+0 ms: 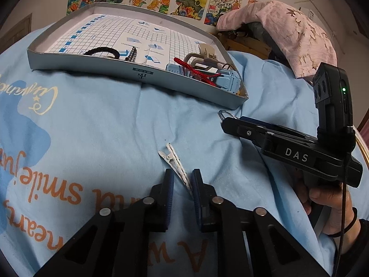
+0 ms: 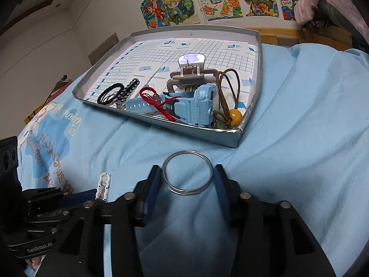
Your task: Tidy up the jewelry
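Readable text: gripper brands, cloth print, one poster date.
"DAS" in white on the right gripper [image 1: 227, 124] body; "GenRobot.AI" on the left gripper [image 2: 92, 195] body. Light blue cloth [image 1: 115, 127] has orange print seen upside down, "smile" legible, rest partly cut off, plus a pale cursive logo, possibly "Cinnamoroll". Drawing on the wall [image 1: 216, 7] shows "2024". Tray [image 1: 138, 76] front wall carries a small emblem, too small to read.

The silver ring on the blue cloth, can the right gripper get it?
Probably yes. The ring lies flat on the cloth between the right gripper's fingers, with nothing in the way. I can't tell if they pinch it yet.
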